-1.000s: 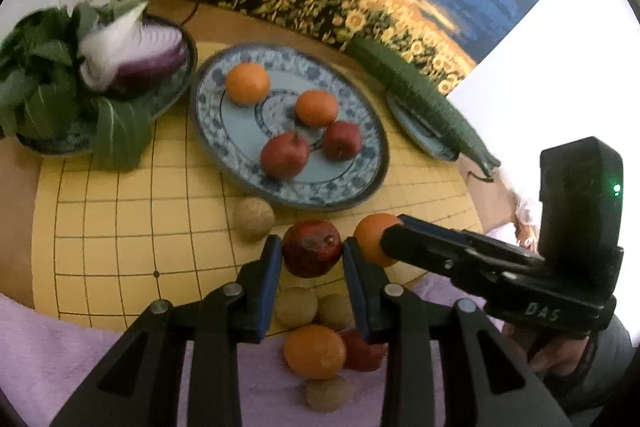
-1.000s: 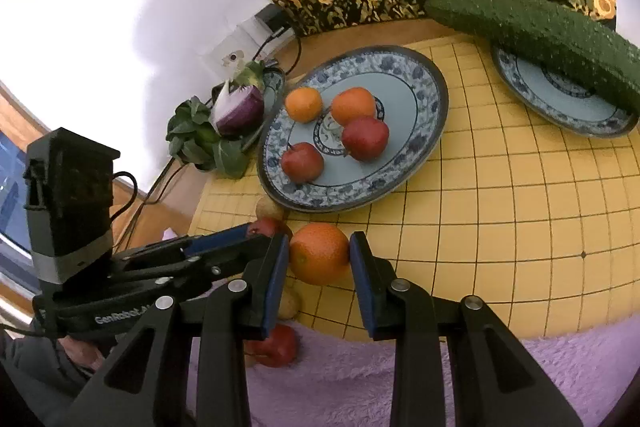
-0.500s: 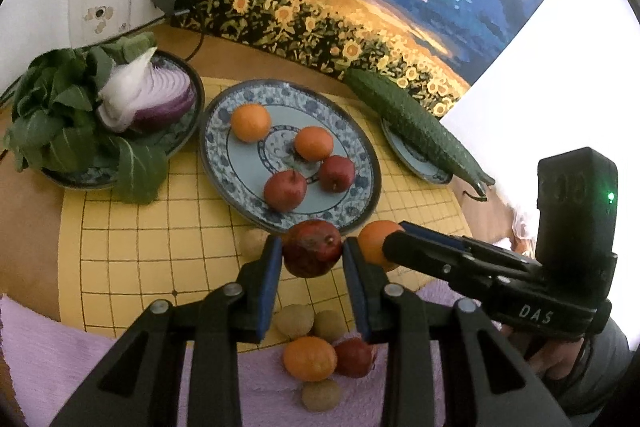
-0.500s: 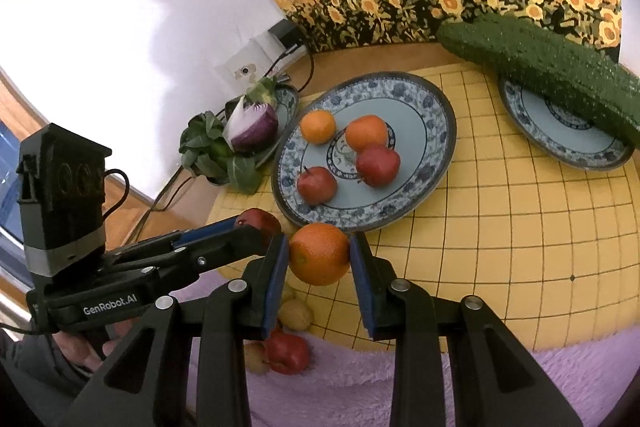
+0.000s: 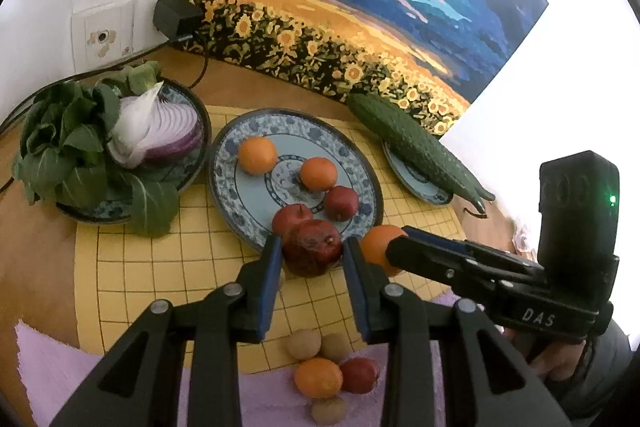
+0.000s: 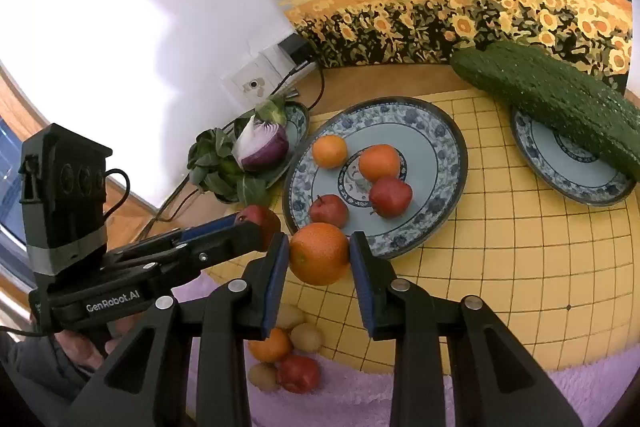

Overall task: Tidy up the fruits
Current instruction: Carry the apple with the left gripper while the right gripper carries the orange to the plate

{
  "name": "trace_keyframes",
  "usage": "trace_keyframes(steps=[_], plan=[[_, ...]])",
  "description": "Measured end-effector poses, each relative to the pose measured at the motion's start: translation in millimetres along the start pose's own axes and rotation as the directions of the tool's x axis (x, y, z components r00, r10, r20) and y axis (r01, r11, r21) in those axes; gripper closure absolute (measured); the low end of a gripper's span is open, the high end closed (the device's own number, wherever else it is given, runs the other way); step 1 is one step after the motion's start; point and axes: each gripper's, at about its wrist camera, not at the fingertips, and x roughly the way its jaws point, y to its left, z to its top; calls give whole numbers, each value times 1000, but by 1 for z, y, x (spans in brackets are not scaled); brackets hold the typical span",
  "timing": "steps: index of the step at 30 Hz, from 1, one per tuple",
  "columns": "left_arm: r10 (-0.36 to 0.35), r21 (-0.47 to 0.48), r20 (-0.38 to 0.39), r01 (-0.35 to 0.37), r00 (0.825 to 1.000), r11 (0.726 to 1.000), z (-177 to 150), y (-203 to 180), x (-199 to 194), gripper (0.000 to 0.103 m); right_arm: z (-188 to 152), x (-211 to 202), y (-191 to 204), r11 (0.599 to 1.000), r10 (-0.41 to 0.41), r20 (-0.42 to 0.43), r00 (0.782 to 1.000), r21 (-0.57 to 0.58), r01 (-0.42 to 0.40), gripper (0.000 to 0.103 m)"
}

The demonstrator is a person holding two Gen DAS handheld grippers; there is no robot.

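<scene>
A: Item one?
B: Dark red apple [image 5: 312,247], clamped between the blue pads of the left gripper [image 5: 308,251], held above the near rim of the fruit plate [image 5: 362,163]. Roundish, no clear long axis; a small pale end spot faces up and right.

A: Item two?
B: Orange [image 6: 319,253], pinched in the right gripper [image 6: 320,255], jaws closed to its width, just short of the same plate. Round; which way its stem end points cannot be told.

A: On the plate?
B: Two oranges, two red apples.

A: Loose stock?
B: A heap of small fruit [image 5: 325,373] where the yellow grid mat [image 6: 520,267] meets a purple cloth [image 5: 52,375].

A: Surroundings?
B: Cucumber [image 6: 548,103] across a small plate; halved red onion [image 5: 160,131] and greens on another. Wooden table, sunflower painting [image 5: 340,7], white wall.
</scene>
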Motion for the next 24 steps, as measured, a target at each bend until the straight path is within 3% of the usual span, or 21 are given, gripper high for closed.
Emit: trace_keyframes(steps=[24], plan=[[29, 8, 10, -29, 1000, 1000, 27, 15, 16, 71, 29, 17, -14, 1000, -2, 15, 1000, 11, 2, 70]])
